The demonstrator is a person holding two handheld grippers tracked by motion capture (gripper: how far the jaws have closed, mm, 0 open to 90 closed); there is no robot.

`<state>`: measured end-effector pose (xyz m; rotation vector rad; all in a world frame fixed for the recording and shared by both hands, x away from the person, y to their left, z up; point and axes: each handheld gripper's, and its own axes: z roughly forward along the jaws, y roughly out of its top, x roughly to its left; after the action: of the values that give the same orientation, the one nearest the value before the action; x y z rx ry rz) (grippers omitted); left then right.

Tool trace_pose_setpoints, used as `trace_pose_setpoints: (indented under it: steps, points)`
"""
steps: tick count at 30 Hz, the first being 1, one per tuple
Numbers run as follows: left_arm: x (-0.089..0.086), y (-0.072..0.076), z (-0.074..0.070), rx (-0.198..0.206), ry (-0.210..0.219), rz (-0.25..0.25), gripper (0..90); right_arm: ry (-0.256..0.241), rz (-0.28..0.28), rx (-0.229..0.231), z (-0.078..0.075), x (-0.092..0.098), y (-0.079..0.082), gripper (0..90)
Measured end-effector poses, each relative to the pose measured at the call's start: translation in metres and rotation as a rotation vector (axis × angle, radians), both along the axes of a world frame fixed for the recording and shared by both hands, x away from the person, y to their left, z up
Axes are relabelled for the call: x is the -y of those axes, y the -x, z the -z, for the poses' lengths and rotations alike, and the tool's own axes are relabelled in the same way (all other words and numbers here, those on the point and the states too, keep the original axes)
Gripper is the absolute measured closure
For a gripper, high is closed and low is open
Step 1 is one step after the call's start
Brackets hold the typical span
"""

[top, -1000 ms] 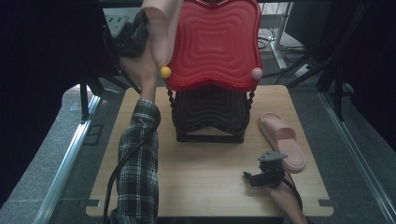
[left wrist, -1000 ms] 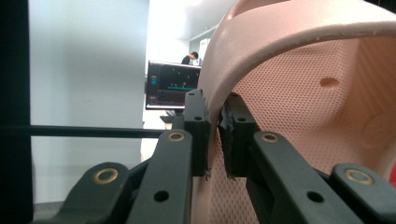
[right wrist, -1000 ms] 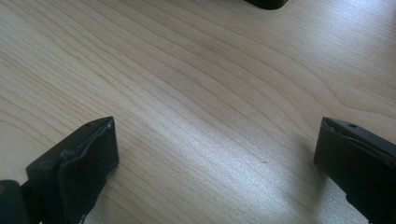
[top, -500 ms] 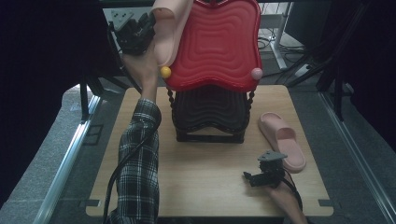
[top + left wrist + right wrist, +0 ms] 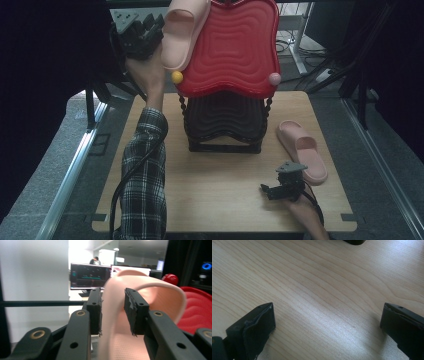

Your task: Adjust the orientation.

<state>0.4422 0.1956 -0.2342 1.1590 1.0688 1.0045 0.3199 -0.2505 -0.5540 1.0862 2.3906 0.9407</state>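
My left gripper (image 5: 152,35) is raised high at the back left, shut on the edge of a pink slipper (image 5: 182,32) that hangs against the red top shelf (image 5: 235,50) of a rack. In the left gripper view both jaws clamp the pink slipper (image 5: 117,322) by its side wall, with the red shelf (image 5: 197,310) to the right. A second pink slipper (image 5: 302,150) lies flat on the wooden table (image 5: 220,200) to the right of the rack. My right gripper (image 5: 272,190) rests on the table near the front right, open, with bare wood (image 5: 324,302) between its jaws.
The rack has a dark lower shelf (image 5: 225,117) under the red one, with a yellow knob (image 5: 177,77) and a pink knob (image 5: 274,78) at its front corners. Monitors (image 5: 87,276) stand beyond the table. A metal rail (image 5: 75,165) runs along the left.
The left gripper has carried its pink slipper rightward and slightly up, so it now overlaps the red shelf's left edge. The right gripper has stayed put.
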Motion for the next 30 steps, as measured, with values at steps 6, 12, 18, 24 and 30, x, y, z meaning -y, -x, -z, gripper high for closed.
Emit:
trace_pose_setpoints:
  steps: [6, 12, 18, 24, 30]
  points:
    - [-0.014, 0.008, 0.014, 0.012, -0.013, 0.012, 76.2, 0.001, 0.0, 0.0, 0.0, 0.0, 0.0, 0.0]
    - [-0.025, 0.016, 0.04, 0.006, -0.047, 0.055, 87.1, 0.001, 0.0, 0.001, 0.0, 0.0, 0.0, 0.0]
    - [-0.035, 0.027, 0.065, 0.004, -0.071, 0.088, 89.4, 0.0, -0.002, 0.004, 0.0, 0.0, 0.0, 0.0]
    - [-0.044, 0.035, 0.086, 0.0, -0.059, 0.122, 89.7, 0.001, -0.001, 0.004, 0.0, 0.0, 0.0, 0.0]
    - [-0.038, 0.044, 0.098, 0.018, -0.079, 0.168, 89.7, 0.001, -0.001, 0.004, 0.0, 0.0, 0.0, 0.0]
